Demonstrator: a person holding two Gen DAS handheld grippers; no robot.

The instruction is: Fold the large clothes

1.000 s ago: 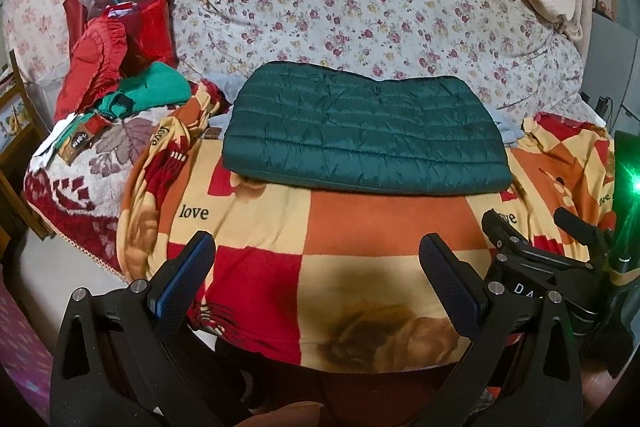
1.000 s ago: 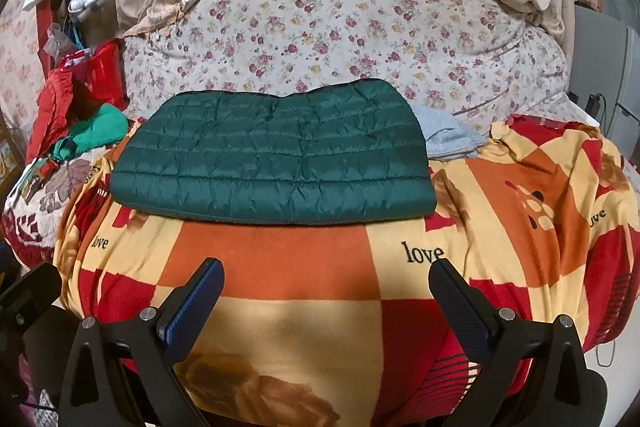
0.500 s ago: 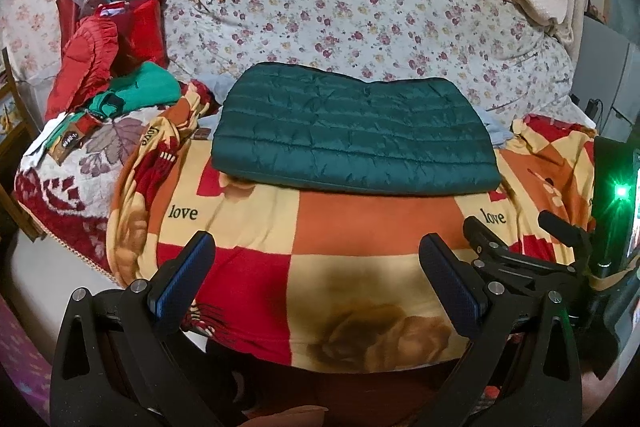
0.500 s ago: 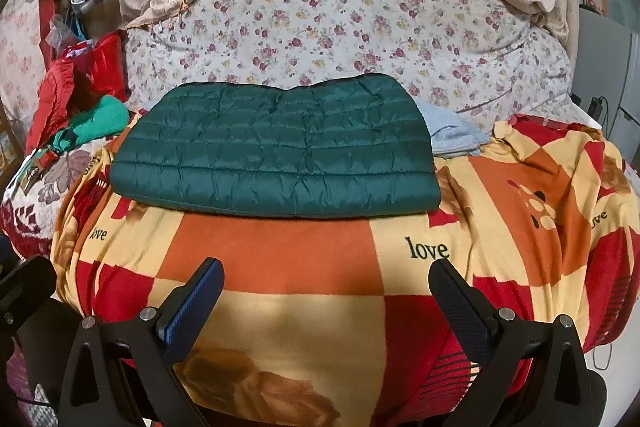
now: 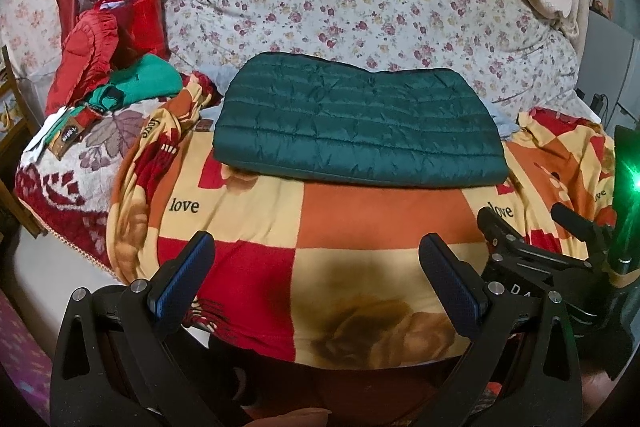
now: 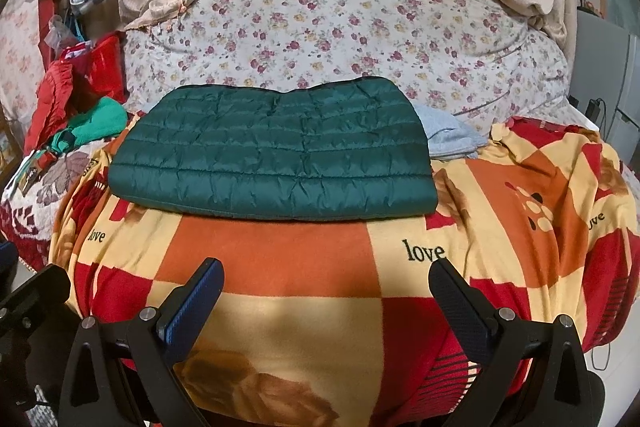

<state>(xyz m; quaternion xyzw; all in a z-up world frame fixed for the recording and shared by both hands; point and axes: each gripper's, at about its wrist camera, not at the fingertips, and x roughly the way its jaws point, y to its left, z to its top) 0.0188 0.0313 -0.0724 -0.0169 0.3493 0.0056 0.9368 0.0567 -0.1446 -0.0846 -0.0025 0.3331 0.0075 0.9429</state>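
A dark green quilted jacket [image 5: 356,127] [image 6: 276,155] lies folded into a flat rectangle on a red, orange and yellow "love" blanket [image 5: 372,223] [image 6: 272,259] spread over the bed. My left gripper [image 5: 316,259] hangs open near the blanket's front edge, well short of the jacket, with nothing between its fingers. My right gripper [image 6: 328,287] is open too, empty, and equally far back from the jacket. The right gripper's body [image 5: 560,259] shows at the right of the left wrist view.
Red and green clothes [image 5: 112,75] are piled at the left of the bed. A pale blue garment [image 6: 448,139] lies behind the jacket's right end. A floral quilt [image 6: 340,35] rises behind. The bed's edge drops to the floor [image 5: 24,359] at lower left.
Both grippers have shifted slightly, with the view drifting a little over the bed. The jacket has not moved and both grippers stay open.
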